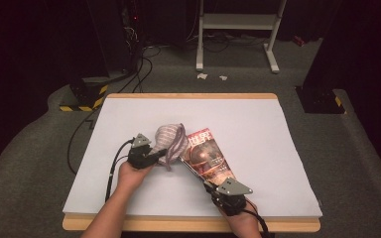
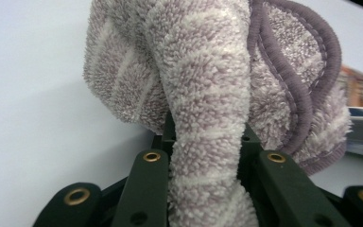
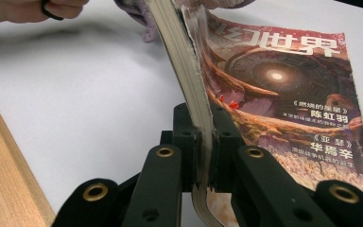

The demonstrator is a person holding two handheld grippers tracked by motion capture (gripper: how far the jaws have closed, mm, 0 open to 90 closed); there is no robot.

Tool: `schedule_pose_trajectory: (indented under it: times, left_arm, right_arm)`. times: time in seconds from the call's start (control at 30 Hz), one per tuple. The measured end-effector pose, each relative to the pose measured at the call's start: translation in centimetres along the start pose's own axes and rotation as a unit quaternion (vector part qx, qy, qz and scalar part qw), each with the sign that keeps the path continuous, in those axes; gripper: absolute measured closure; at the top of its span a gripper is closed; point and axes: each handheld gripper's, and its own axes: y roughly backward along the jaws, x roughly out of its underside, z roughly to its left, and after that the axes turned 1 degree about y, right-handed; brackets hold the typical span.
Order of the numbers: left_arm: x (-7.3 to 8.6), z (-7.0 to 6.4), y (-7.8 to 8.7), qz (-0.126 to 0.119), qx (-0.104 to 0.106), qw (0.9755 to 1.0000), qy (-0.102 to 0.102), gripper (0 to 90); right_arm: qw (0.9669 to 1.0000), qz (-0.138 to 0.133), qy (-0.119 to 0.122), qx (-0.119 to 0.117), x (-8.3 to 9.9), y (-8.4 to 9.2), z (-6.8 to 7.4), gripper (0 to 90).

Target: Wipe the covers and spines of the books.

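Left gripper (image 1: 159,153): its jaws are clenching a fold of the striped purple towel (image 1: 171,141), holding it bunched just above the table (image 1: 258,124)
Right gripper (image 1: 202,182): its jaws are pinching the near edge of the magazine (image 1: 208,156), tilting it up off the surface
Towel: hanging beside the magazine's far corner, touching it
Magazine: lying mid-table, cover facing up

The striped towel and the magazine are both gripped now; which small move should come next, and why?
Probably the left gripper should draw the towel away from the magazine. Its jaws are shut on a fold of towel, and the towel touches the magazine's far end, which the right gripper holds lifted by its edge.
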Motion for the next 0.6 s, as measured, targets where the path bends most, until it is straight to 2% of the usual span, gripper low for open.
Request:
schedule_pose_trajectory:
  times: [0.1, 0.23, 0.33, 0.43, 0.6]
  left_arm:
    - [0.1, 0.6, -0.4, 0.006, 0.001, 1.0, 0.006, 73.3]
    - [0.3, 0.2, -0.5, 0.009, 0.008, 0.9999, 0.004, 73.8]
    - [0.4, -0.5, -0.2, 0.006, 0.023, 0.9997, -0.002, 74.1]
    - [0.6, -1.6, 0.3, -0.003, 0.046, 0.9989, -0.007, 74.1]
    - [0.7, -4.0, 1.2, -0.017, 0.076, 0.9965, -0.032, 74.1]
  right_arm:
    - [1.0, -0.001, 0.004, 0.0, 0.0, 0.0, 0.0, 84.5]
    - [1.0, -0.001, 0.002, 0.001, 0.0, 0.0, 0.0, 84.5]
    - [1.0, -0.001, 0.001, 0.001, 0.1, 0.0, 0.0, 84.4]
    - [1.0, -0.002, -0.001, 0.001, 0.0, 0.0, 0.0, 84.5]
    - [1.0, -0.003, -0.003, 0.002, 0.0, -0.1, 0.0, 84.5]
